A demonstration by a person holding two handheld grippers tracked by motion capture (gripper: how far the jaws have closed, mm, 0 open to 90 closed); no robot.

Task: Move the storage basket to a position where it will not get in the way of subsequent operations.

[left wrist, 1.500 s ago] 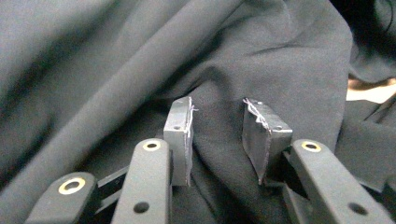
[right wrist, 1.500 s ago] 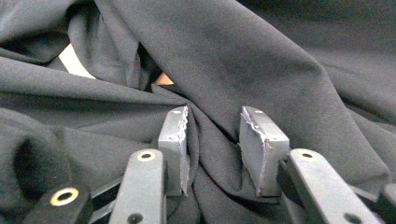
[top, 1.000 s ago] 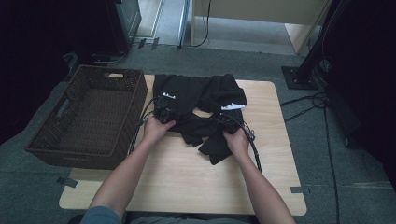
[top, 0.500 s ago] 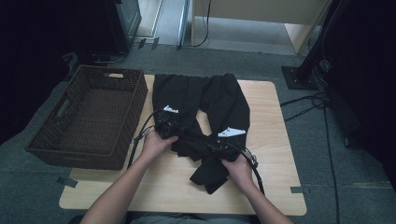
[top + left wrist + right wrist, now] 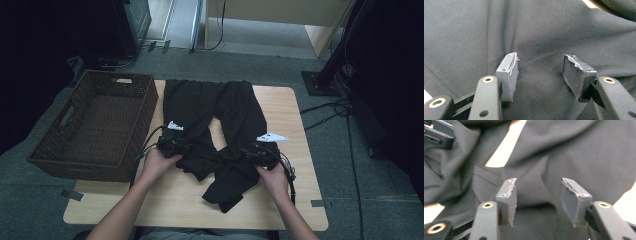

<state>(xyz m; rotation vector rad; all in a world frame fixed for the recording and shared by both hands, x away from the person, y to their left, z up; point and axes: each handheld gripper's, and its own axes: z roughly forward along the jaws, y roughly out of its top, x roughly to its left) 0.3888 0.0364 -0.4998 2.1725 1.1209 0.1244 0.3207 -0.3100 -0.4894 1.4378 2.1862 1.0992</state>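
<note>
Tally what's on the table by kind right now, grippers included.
Black garment: 1
Woven brown basket: 1
Handheld grippers: 2, left gripper and right gripper, both with jaws apart over the cloth
Total: 4
</note>
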